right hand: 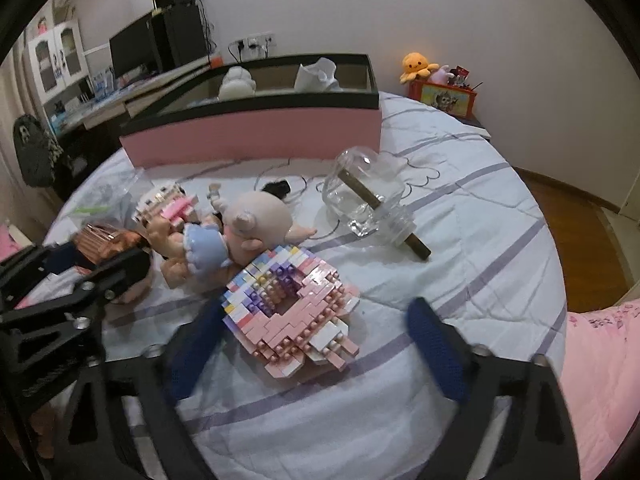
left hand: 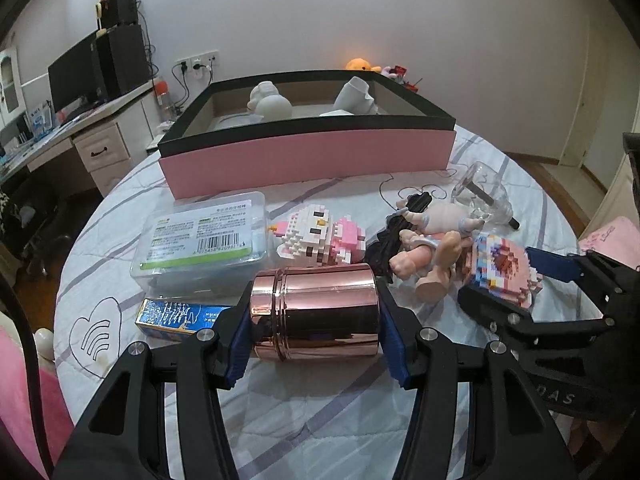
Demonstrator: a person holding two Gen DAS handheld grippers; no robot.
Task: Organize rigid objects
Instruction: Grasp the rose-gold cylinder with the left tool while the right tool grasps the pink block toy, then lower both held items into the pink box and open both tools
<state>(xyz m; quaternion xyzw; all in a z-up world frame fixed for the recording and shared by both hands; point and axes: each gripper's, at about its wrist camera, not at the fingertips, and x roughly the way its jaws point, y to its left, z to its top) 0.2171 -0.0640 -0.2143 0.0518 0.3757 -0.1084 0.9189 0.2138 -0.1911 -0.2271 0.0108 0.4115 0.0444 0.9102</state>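
Observation:
My left gripper (left hand: 314, 322) is shut on a rose-gold metal canister (left hand: 316, 312) that lies on its side, low over the bed. My right gripper (right hand: 316, 344) is open around a flat pink and white brick model (right hand: 292, 312), one finger on each side, not touching it. In the left wrist view the right gripper (left hand: 516, 284) sits at that brick model (left hand: 504, 272). A pink box with a black rim (left hand: 308, 152) stands at the back and holds two white objects (left hand: 268, 100).
On the striped bedsheet lie a brick cat figure (left hand: 316, 232), a clear plastic case (left hand: 204, 236), a blue packet (left hand: 176, 316), dolls (right hand: 208, 240), and a glass jar with a brown stick (right hand: 368, 196). A desk with a monitor (left hand: 76, 76) stands on the left.

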